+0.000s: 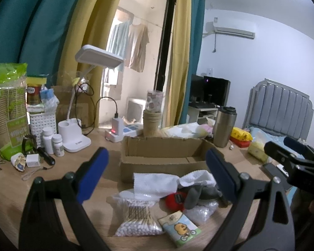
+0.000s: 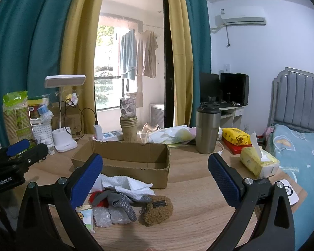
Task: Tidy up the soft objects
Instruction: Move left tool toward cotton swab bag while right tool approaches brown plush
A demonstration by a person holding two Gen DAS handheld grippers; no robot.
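While both grippers, left (image 1: 157, 175) and right (image 2: 155, 179), hover spread and empty, the soft pile (image 2: 123, 198) lies before the box (image 2: 123, 159); the left's body reads "GenRobot.AI".

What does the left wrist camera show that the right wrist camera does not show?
Only the left wrist view shows the bag of cotton swabs on the table. Only the right wrist view shows the brown plush pouch and the blue bedspread. Both show the cardboard box, the white towel, the grey socks and the steel tumbler, with both grippers open.
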